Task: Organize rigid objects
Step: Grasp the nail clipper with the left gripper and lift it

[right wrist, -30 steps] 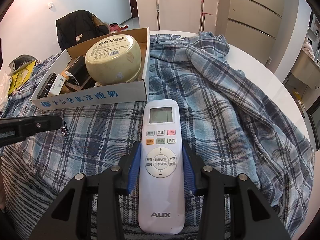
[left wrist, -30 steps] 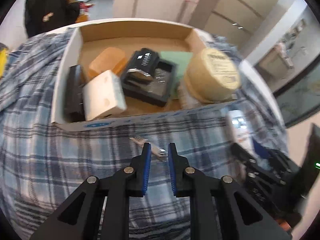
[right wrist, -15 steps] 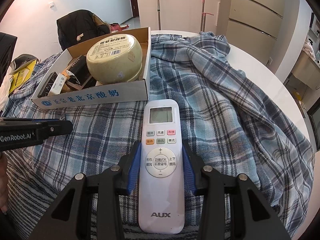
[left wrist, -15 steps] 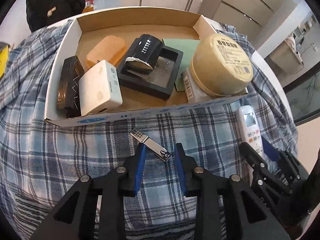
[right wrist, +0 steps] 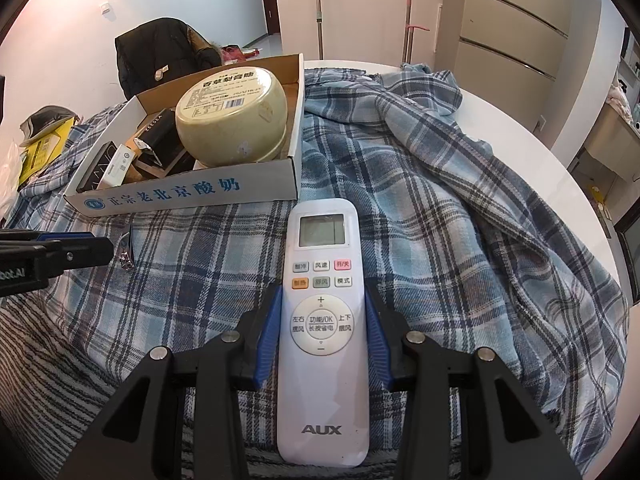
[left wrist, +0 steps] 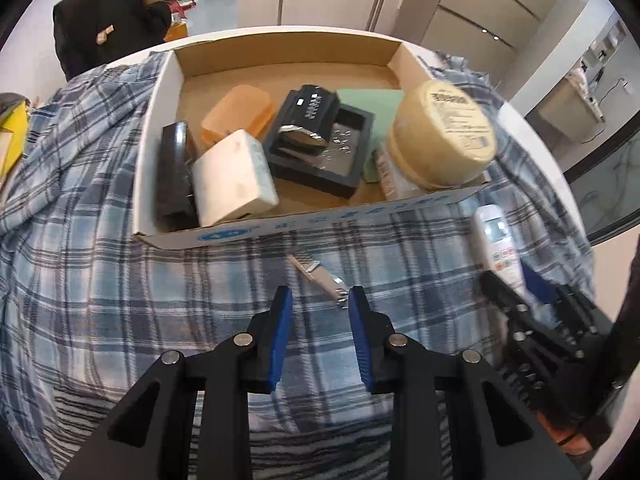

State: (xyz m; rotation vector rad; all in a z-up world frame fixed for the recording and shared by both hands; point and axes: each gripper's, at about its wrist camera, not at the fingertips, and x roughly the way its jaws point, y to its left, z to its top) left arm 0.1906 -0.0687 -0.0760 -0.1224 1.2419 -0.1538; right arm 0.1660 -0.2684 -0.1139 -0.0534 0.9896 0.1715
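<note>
Since the earlier frame, the left gripper (left wrist: 316, 298) has been opened partway and holds nothing. The open cardboard box (left wrist: 224, 236) sits on the blue plaid cloth (left wrist: 100, 272), already crowded. The white AUX remote control (right wrist: 323, 312) is clamped by the right gripper (right wrist: 322, 308). The small metal nail clipper (left wrist: 320, 276) lies just beyond the left fingertips; being thin and flat, it could be pushed away or cloth pinched instead.

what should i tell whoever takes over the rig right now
Left tongs: open, empty, just short of the nail clipper lying on the plaid cloth.
Right tongs: shut on the white remote.
Cardboard box: already holds the round tub, white block, orange case and black items.
Left to do: box the clipper and the remote.
</note>
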